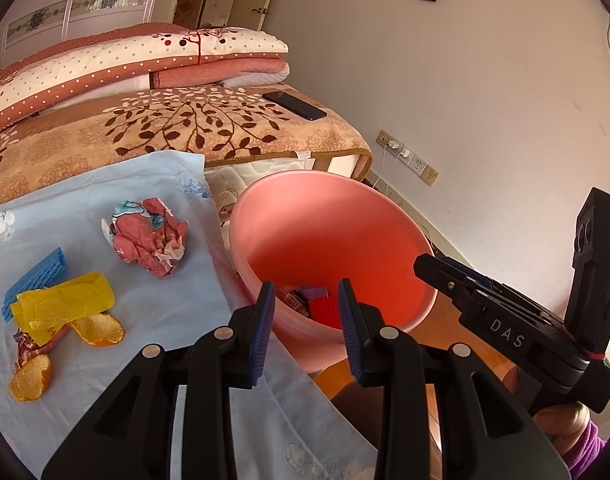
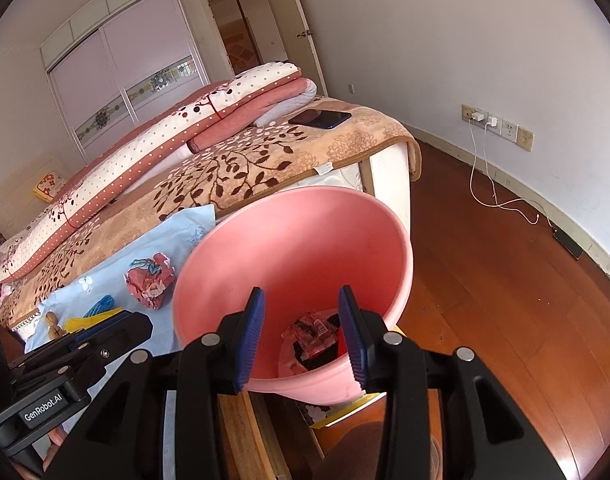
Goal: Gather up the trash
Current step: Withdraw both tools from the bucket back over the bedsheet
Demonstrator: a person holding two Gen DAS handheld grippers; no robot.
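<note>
Where both tongs (image 1: 307,288) (image 2: 301,296) gape empty, pink bin (image 1: 265,200) just beyond

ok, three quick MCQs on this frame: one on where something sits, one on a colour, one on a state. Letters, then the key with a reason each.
1. Where does the phone lie?
A. on the floor
B. on the bed's leaf-print blanket
C. in the bin

2. What colour is the bin?
A. pink
B. green
C. white

3. What is between the left gripper fingers?
A. the crumpled wrapper
B. an orange peel
C. nothing; they are open

Key:
1 B: the dark phone rests on the blanket near the bed's corner.
2 A: wall and rim are pink in both views.
3 C: the blue pads stand apart over the bin; the crumpled wrapper and an orange peel lie on the light blue cloth.
</note>
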